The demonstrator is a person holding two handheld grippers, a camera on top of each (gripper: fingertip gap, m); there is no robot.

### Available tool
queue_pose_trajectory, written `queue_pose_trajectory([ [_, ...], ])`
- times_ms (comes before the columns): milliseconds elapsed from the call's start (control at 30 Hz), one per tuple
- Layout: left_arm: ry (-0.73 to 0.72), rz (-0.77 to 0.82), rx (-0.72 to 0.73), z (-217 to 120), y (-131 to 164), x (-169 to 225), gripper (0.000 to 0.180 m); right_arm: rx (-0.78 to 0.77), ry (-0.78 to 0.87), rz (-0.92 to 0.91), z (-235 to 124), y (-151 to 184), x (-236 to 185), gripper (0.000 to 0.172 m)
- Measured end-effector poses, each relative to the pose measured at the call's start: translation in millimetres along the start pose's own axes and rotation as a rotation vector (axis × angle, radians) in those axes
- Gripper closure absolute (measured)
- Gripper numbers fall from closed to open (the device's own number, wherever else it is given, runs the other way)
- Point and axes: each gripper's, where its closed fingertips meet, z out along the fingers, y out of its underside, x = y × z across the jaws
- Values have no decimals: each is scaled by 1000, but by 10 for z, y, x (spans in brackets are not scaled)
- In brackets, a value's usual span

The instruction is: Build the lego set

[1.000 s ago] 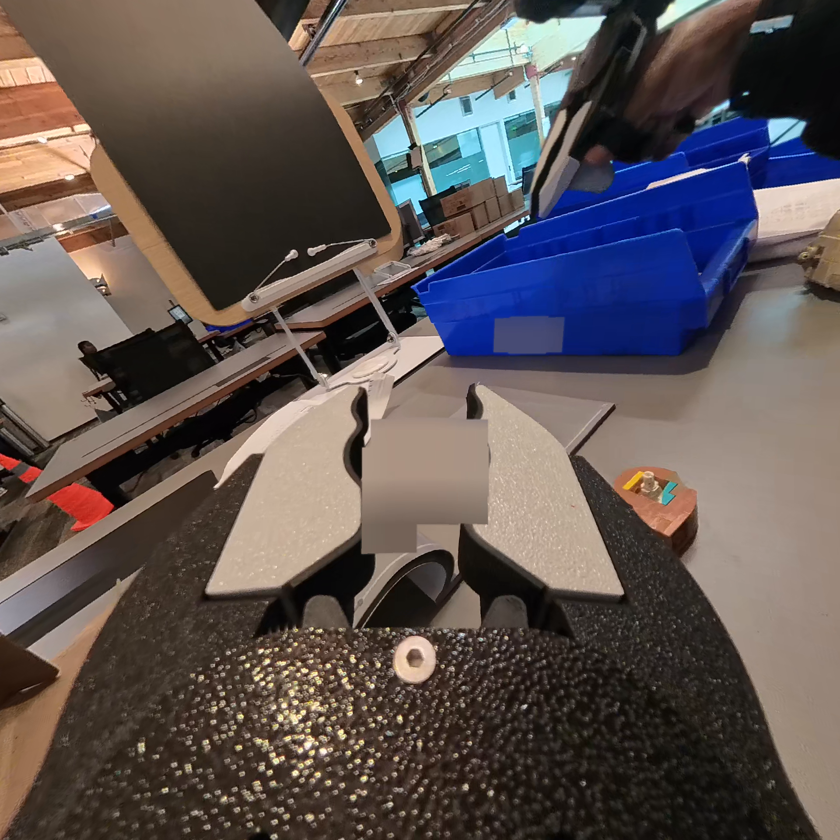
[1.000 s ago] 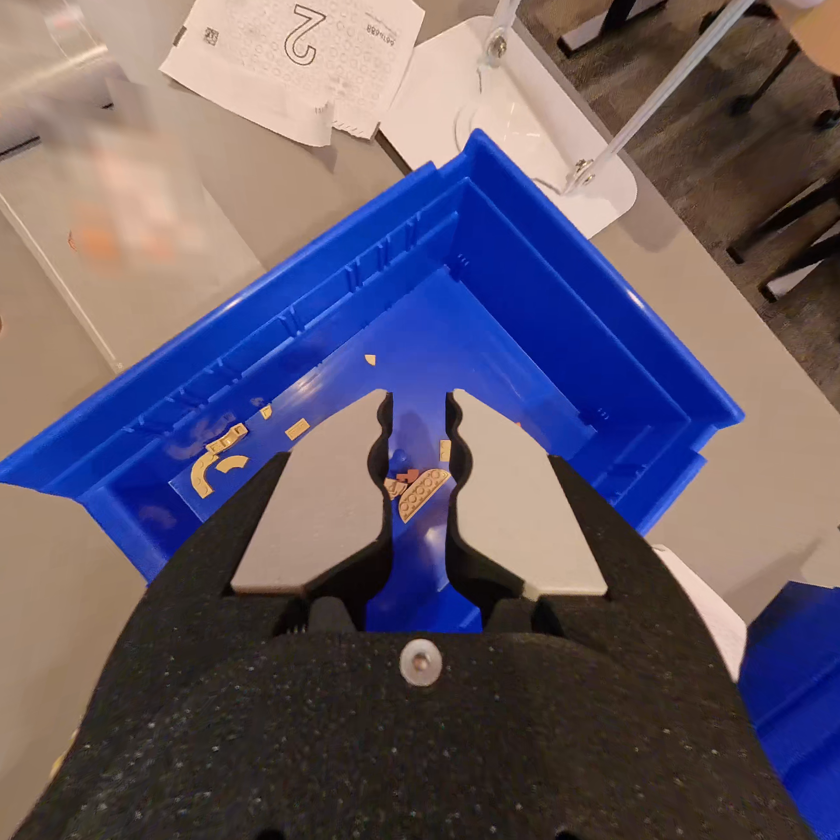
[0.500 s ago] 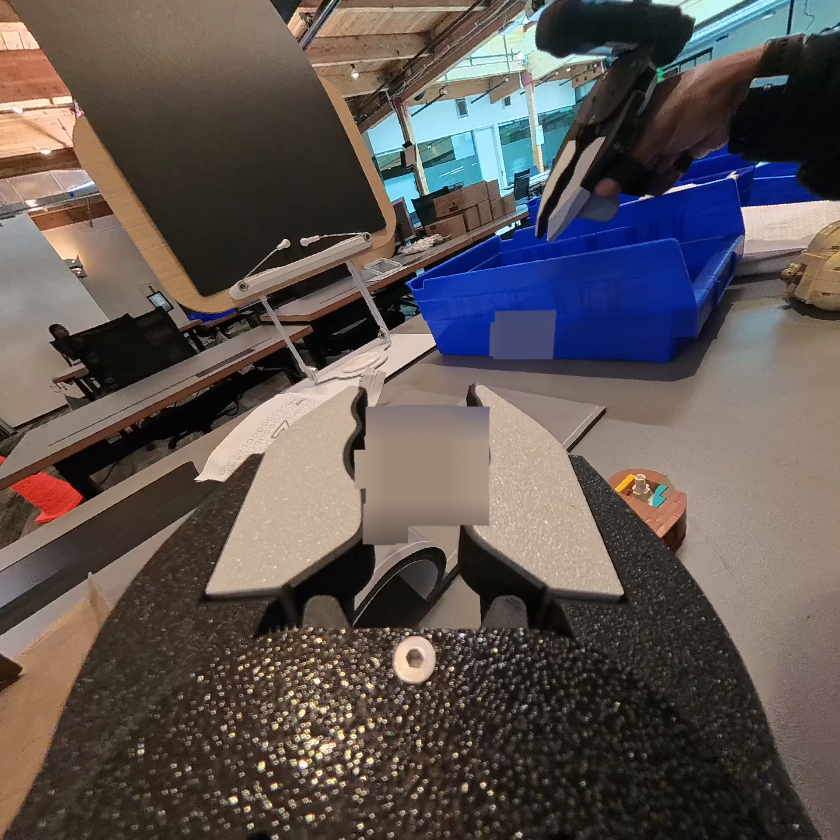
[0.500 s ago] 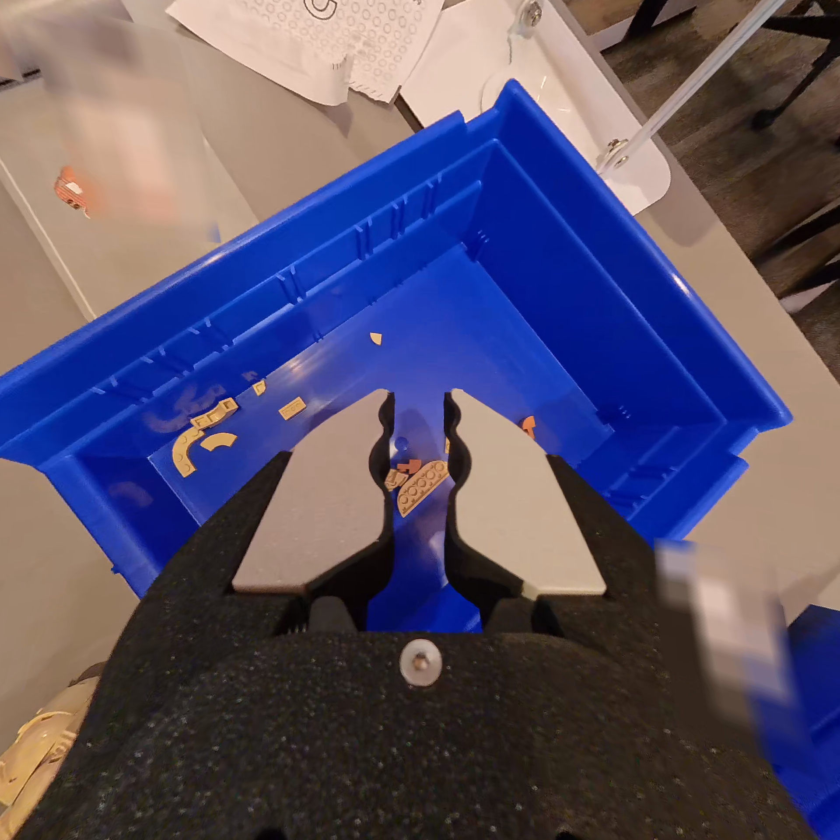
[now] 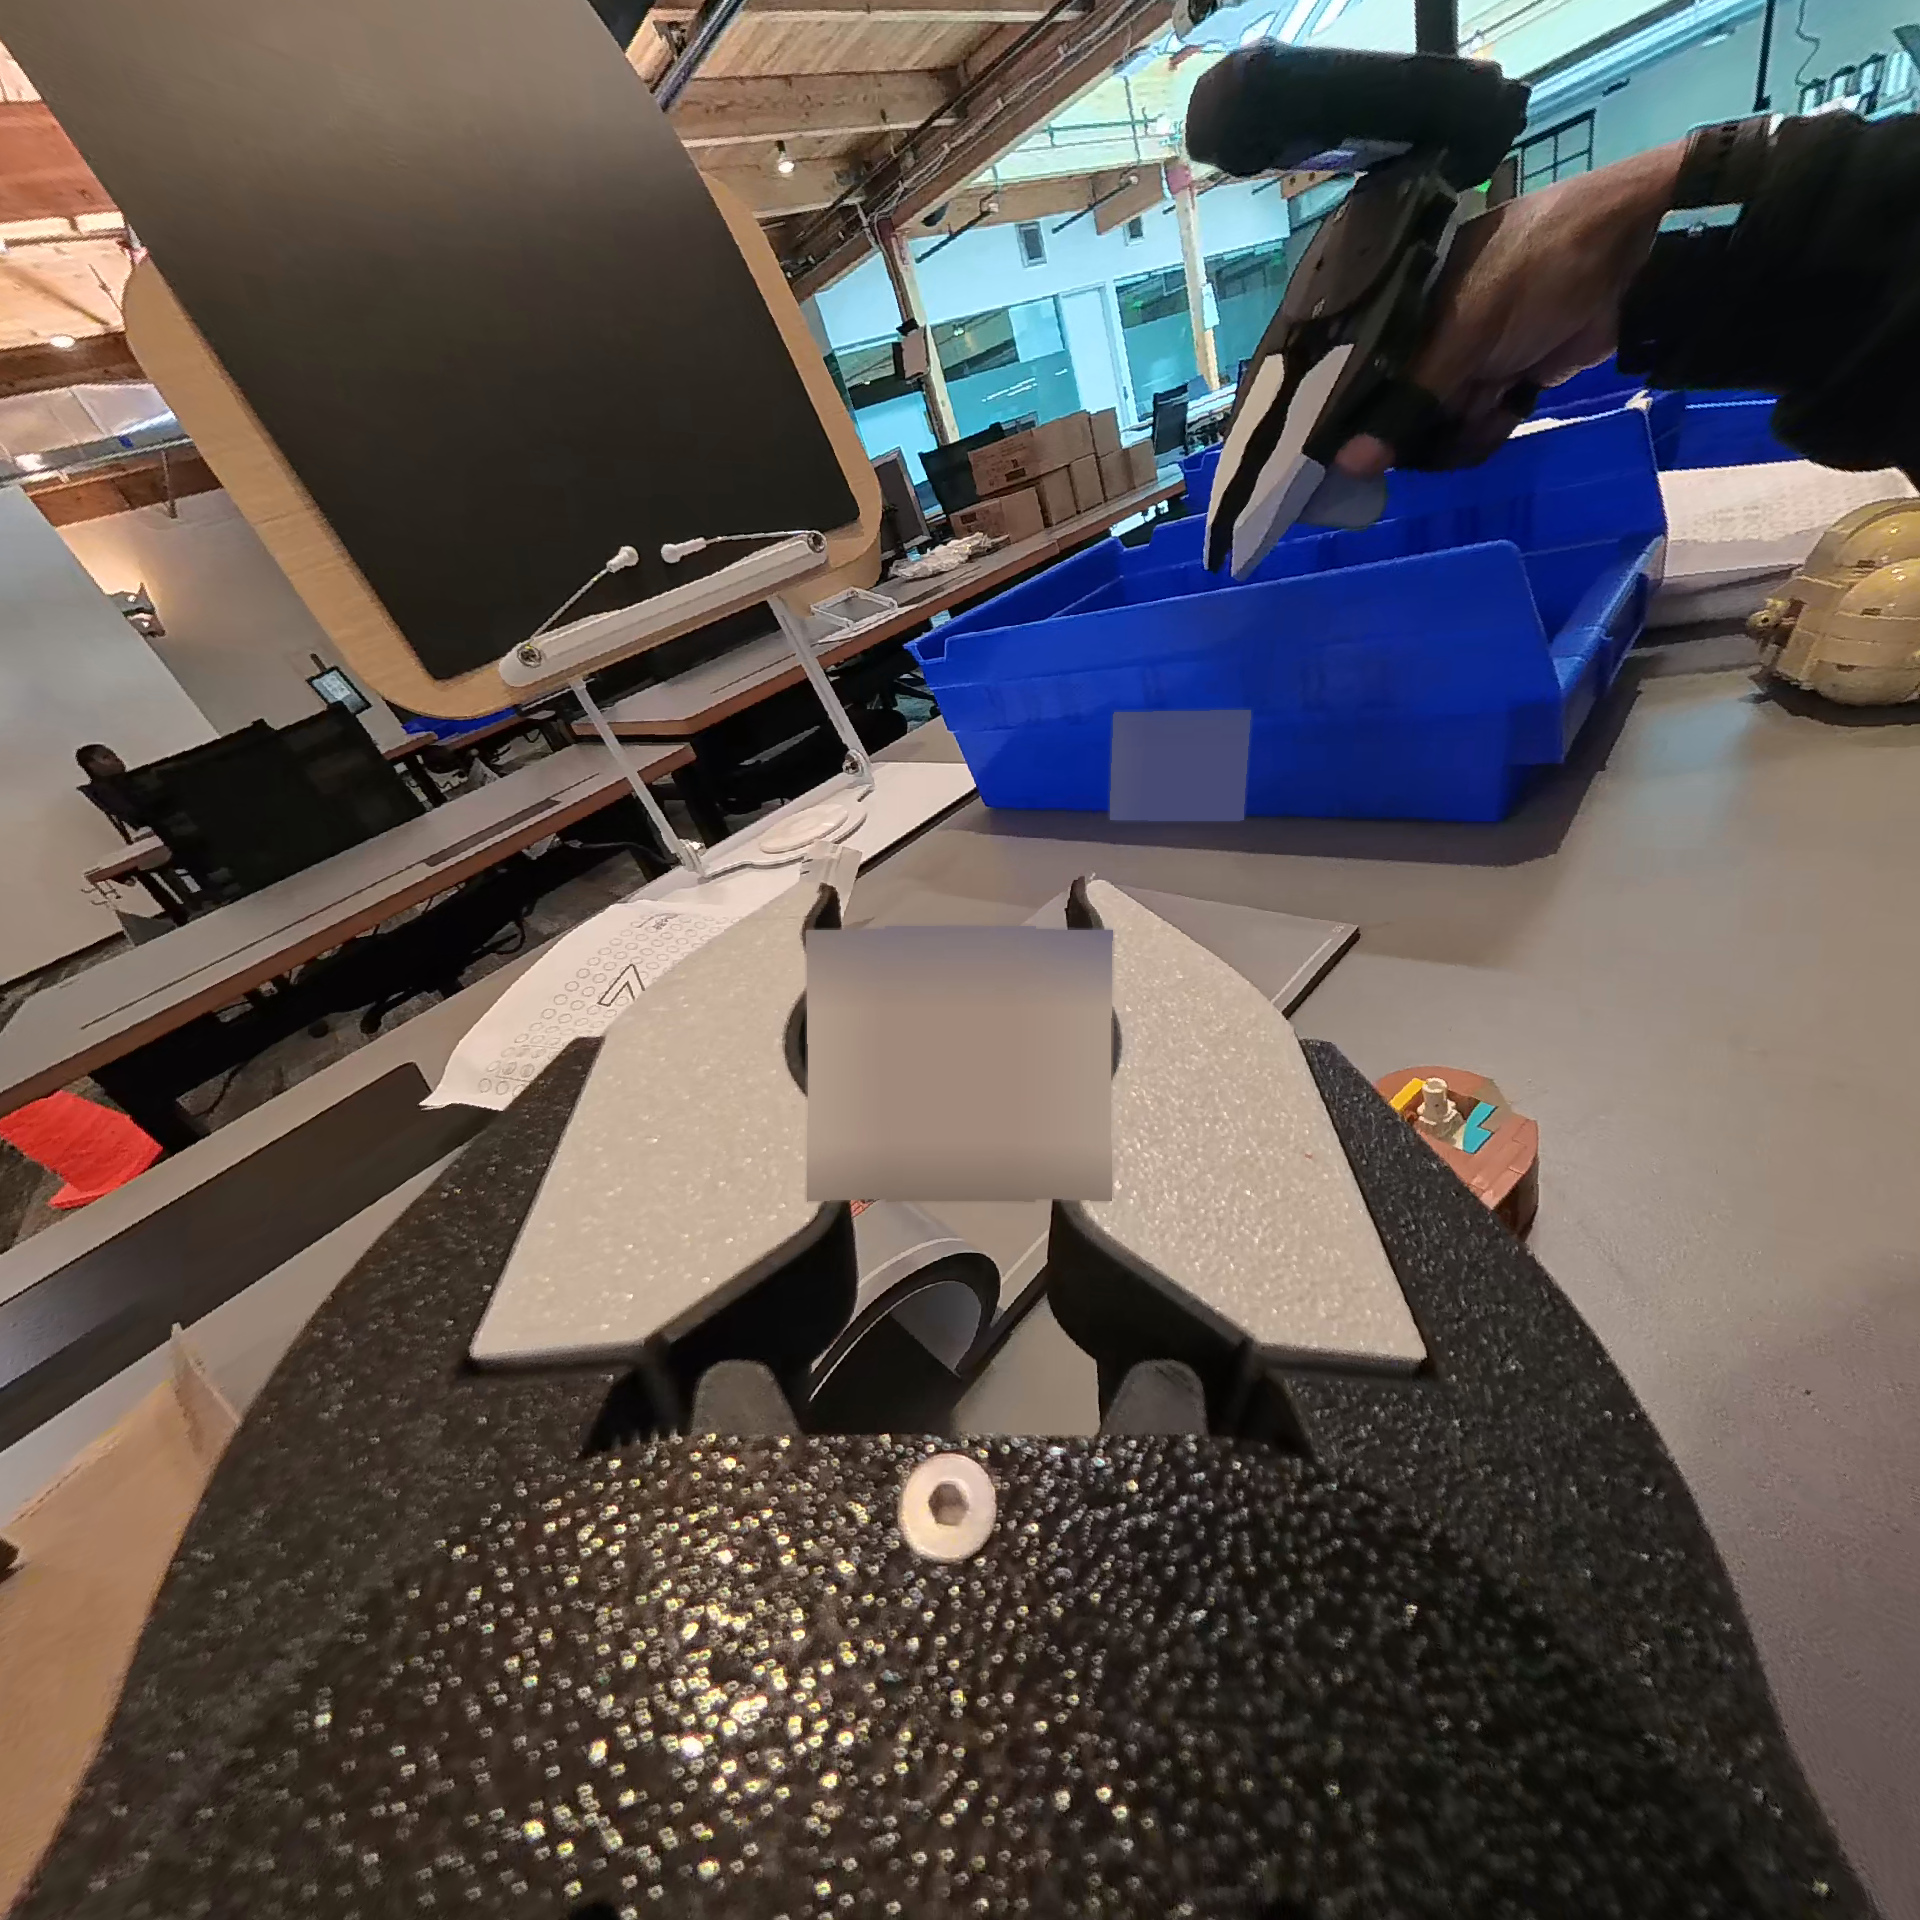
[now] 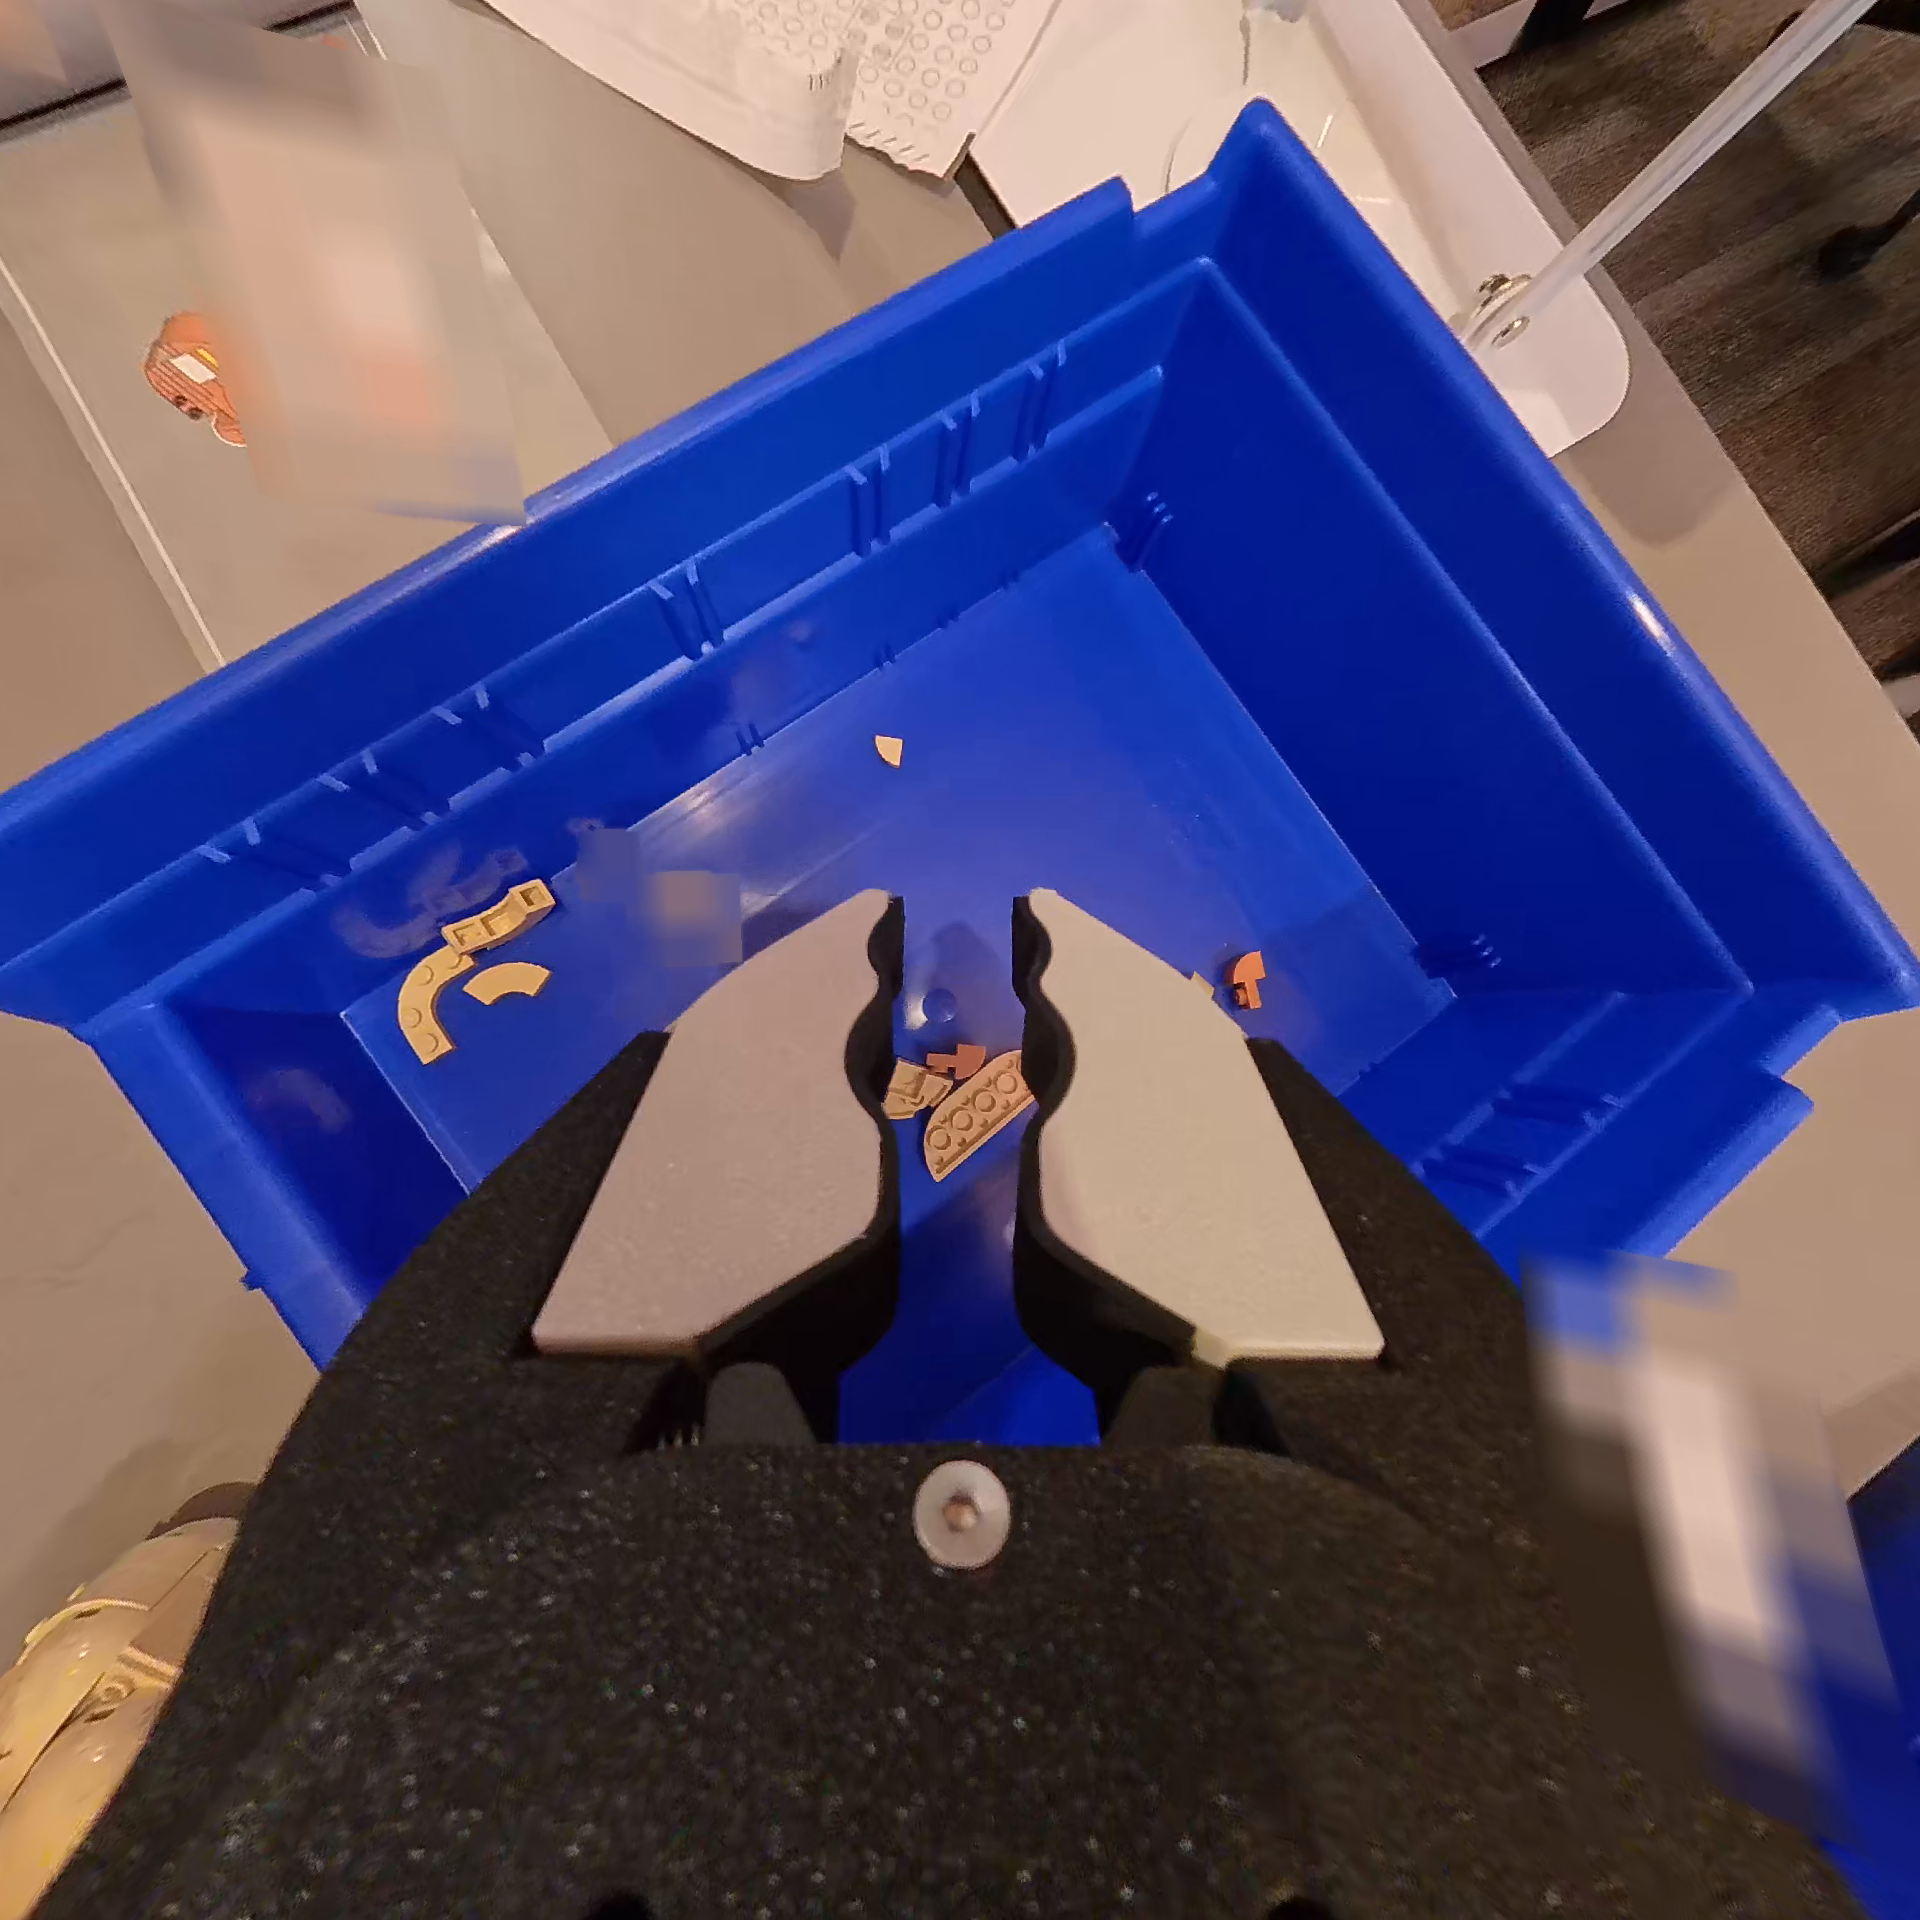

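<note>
**A:** What's around your left gripper (image 5: 956, 904)?

**B:** Off its left fingertip, a printed paper sheet (image 5: 582, 997) lies on the tabletop (image 5: 1662, 1039). Your jaws stand well spread. A blurred patch covers the gap between them, so I cannot tell whether they pinch anything. Below the patch, a curled grey-and-black strip (image 5: 914, 1299) shows between the finger roots. A flat grey board (image 5: 1247, 956) lies just past the tips. To the right, near the gripper body, sits a small round brown build (image 5: 1465, 1143).

**A:** And your right gripper (image 6: 956, 904)?

**B:** It points down into the blue bin (image 6: 1455, 520), above the bin's floor. The jaws are narrowly spread and nothing is pressed between them. Far left on the bin floor lie curved tan pieces (image 6: 426, 1008). Seen through the gap, back behind the tips, are an orange piece (image 6: 954, 1060) and a tan studded plate (image 6: 977, 1122), both lying on the floor apart from the pads. A tan quarter-round (image 6: 888, 750) lies ahead of the tips. Another orange piece (image 6: 1245, 977) sits just right of the right finger.
</note>
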Motion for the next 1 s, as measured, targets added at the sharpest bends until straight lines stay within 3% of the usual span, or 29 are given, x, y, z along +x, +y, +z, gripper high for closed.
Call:
queue_pose_trajectory([
  [433, 9, 4, -4, 10, 4, 24, 139, -13, 23, 22, 24, 19, 41, 153],
  [567, 12, 10, -11, 33, 20, 43, 139, -39, 68, 99, 81, -20, 239, 154],
  [833, 38, 24, 5, 36, -38, 147, 139, -584, 214, 20, 474, 452, 785, 153],
  [1000, 51, 38, 11, 26, -69, 198, 140, -720, 204, 27, 602, 621, 834, 151],
])
